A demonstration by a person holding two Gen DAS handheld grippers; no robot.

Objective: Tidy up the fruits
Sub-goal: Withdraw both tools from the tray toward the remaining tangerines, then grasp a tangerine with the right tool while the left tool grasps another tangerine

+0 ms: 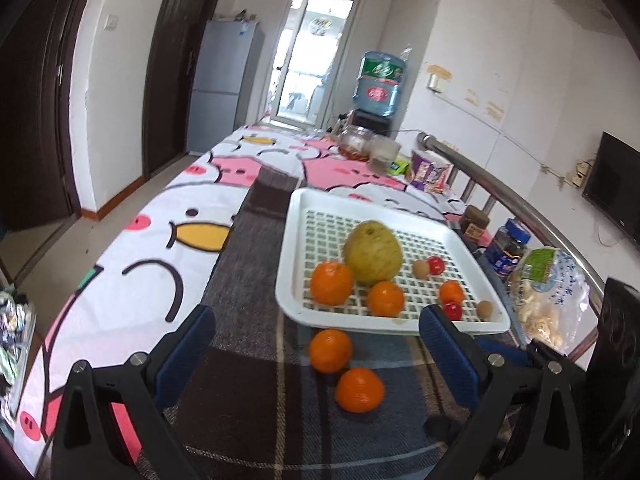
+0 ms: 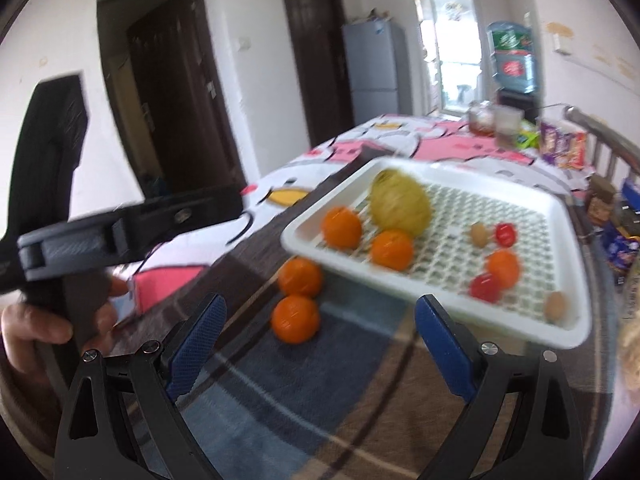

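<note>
Both grippers, left (image 1: 316,344) and right (image 2: 320,336), wide open, empty. Two oranges (image 1: 330,350) on the table, 6 o'clock of tray (image 1: 296,216).

Tray (image 1: 298,216) on table, fruit inside and in front.
Pear (image 1: 373,252) in tray behind two oranges (image 1: 331,283); two loose oranges (image 1: 330,350) on cloth (image 1: 248,360) before tray's near edge.
</note>
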